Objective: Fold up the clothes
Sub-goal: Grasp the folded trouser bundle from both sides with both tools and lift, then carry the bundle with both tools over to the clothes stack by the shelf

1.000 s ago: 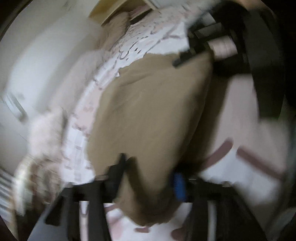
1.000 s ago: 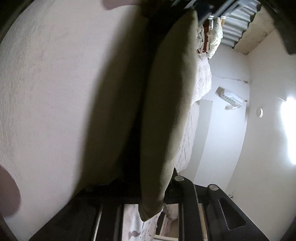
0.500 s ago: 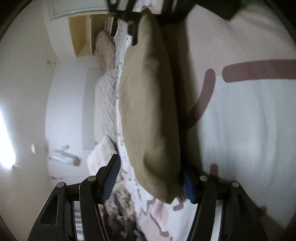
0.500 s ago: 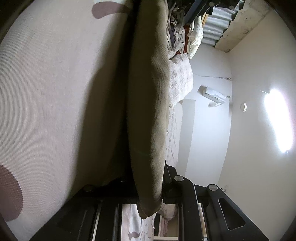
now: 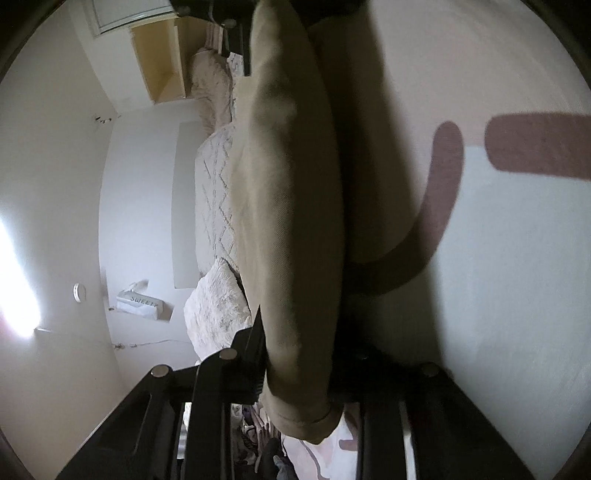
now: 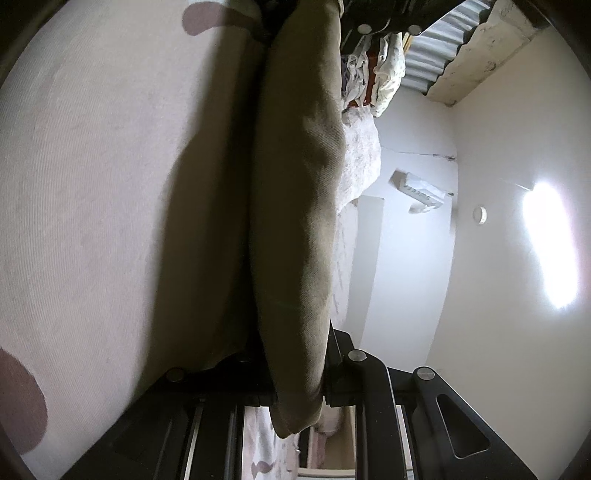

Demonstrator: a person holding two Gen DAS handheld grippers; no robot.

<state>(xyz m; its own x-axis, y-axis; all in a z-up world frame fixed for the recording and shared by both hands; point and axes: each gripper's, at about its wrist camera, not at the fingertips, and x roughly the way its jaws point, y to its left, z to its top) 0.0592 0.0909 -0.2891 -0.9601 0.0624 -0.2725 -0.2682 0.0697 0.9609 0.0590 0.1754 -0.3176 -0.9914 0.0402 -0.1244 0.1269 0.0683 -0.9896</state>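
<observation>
An olive-brown garment is stretched between my two grippers, held edge-on just above a white bed sheet with mauve shapes. My left gripper is shut on one end of it. My right gripper is shut on the other end. The opposite gripper shows at the top of each view, the right one in the left wrist view and the left one in the right wrist view. The garment casts a dark shadow on the sheet.
A quilted white blanket and a fluffy pillow lie beyond the garment. A pile of clothes sits at the far end. White walls, a wooden shelf and a bright light surround the bed.
Both grippers have rotated and drawn the garment taut and edge-on, lower toward the sheet. The left view has gone from blurred and tilted to steady. Both grips are unchanged.
</observation>
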